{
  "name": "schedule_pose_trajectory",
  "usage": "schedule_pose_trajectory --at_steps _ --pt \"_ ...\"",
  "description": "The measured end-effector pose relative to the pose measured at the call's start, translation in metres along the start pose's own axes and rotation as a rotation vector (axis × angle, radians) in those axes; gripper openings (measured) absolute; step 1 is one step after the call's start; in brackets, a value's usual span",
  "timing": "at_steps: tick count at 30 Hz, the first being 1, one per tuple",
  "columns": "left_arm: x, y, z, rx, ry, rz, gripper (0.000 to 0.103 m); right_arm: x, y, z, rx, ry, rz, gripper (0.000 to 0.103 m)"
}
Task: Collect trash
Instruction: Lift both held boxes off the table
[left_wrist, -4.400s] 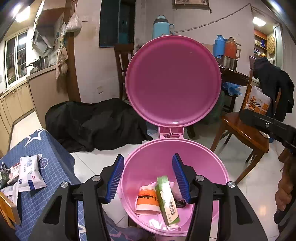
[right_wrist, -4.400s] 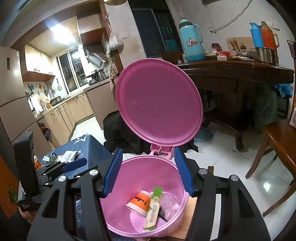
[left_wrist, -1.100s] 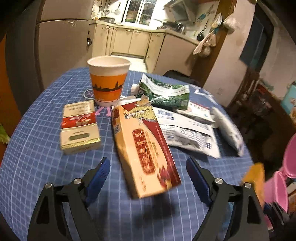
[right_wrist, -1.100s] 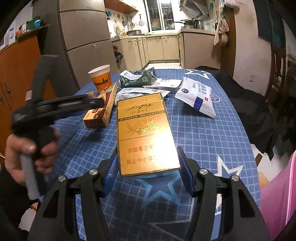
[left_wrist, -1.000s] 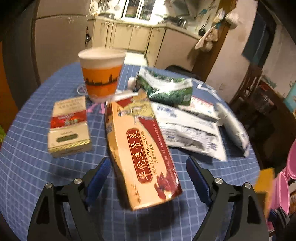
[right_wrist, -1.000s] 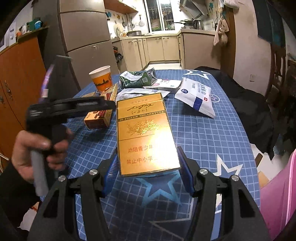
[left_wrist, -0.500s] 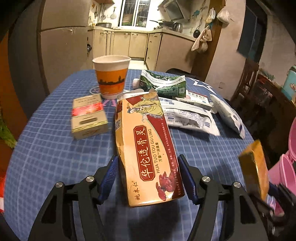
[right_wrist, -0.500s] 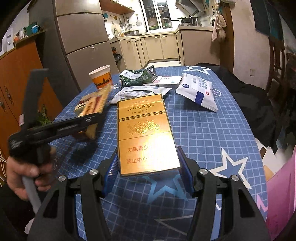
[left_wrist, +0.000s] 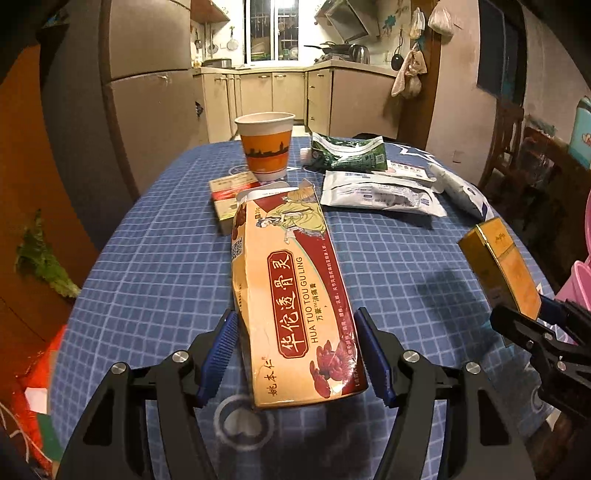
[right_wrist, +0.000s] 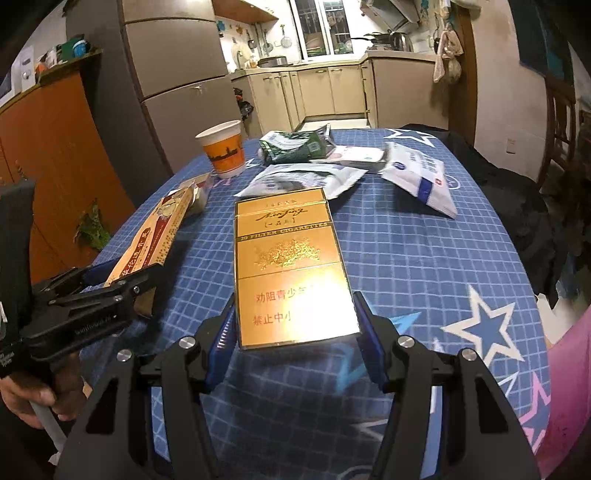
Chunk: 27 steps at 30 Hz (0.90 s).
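My left gripper is shut on a long orange and red medicine box and holds it above the blue checked tablecloth. My right gripper is shut on a gold cigarette pack, also lifted off the table. The gold pack shows at the right in the left wrist view, and the medicine box shows at the left in the right wrist view. A sliver of the pink trash bin shows at the right edge.
On the table lie an orange paper cup, a small red and gold box, a green pouch, white packets and a white tissue pack. A fridge and wooden cabinets stand to the left.
Both grippers turned from the open bin to the table. The left gripper closed on the medicine box and lifted it; the right holds the gold pack and has risen slightly.
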<state>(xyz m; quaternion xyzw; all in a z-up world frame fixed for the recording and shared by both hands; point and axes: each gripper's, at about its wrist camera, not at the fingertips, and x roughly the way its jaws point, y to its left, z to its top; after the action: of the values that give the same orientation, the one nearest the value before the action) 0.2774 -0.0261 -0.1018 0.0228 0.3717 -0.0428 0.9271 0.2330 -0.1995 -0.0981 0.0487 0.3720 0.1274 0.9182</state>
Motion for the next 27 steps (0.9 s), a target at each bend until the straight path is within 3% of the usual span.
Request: schedule_pose_trajectory --at_steps 10,27 --pt "-0.023 0.000 -0.007 0.043 -0.057 0.062 0.065 -0.012 0.012 0.003 -0.020 -0.022 -0.009 0.056" --pt "-0.047 -0.027 -0.005 0.108 -0.118 0.068 0.065 -0.048 0.001 0.003 0.002 -0.084 -0.049 0.056"
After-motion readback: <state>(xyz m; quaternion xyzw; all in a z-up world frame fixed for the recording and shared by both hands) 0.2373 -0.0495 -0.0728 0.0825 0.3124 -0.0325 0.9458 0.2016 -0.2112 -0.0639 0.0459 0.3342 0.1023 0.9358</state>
